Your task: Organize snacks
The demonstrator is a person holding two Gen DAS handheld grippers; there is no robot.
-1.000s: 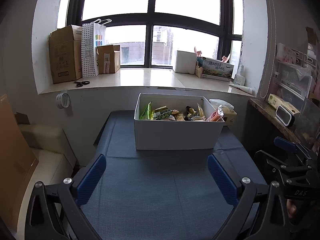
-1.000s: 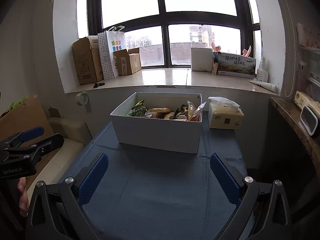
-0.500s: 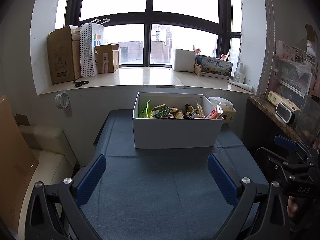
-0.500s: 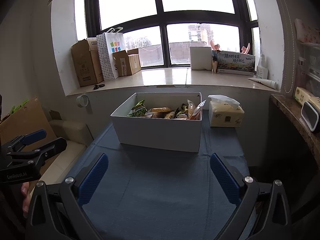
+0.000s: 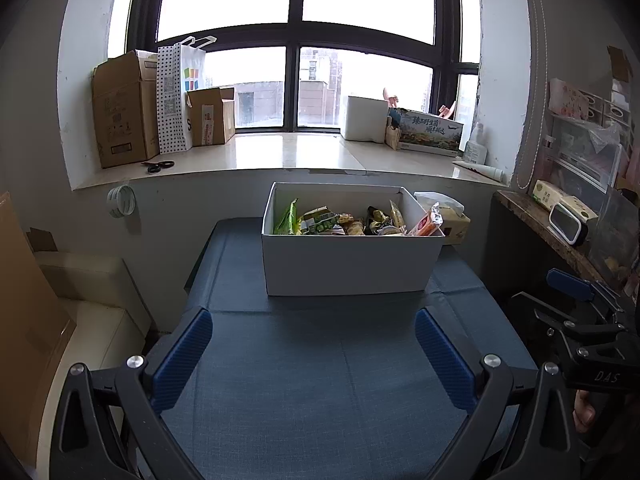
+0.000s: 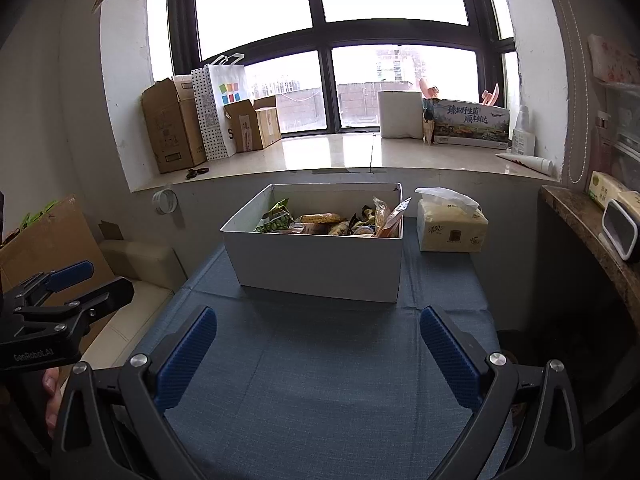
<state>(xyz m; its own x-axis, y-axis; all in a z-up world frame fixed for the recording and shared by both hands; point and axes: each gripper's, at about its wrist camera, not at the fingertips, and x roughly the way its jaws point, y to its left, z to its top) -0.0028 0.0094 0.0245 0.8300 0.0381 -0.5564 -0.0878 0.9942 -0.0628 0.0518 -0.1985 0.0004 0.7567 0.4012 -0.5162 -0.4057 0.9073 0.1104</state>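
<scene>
A white box (image 5: 348,264) (image 6: 320,264) stands at the far end of a blue-covered table (image 5: 320,380) (image 6: 320,376). Several snack packets (image 5: 344,224) (image 6: 320,222) lie inside it, among them a green one at the left and an orange one leaning at the right. My left gripper (image 5: 313,334) is open with nothing between its fingers, held back from the box over the near table. My right gripper (image 6: 318,334) is open too, equally short of the box. Each gripper shows in the other's view at the table's side.
A tissue pack (image 6: 452,224) sits right of the box. The windowsill (image 5: 280,152) behind holds cardboard boxes (image 5: 120,120), a dotted paper bag (image 5: 176,96), scissors (image 5: 158,166) and a printed carton (image 5: 430,132). A shelf (image 6: 592,232) stands at the right, cardboard (image 6: 52,232) at the left.
Both views have drifted back and slightly up, so the white box looks a little smaller and farther. Both grippers stay open.
</scene>
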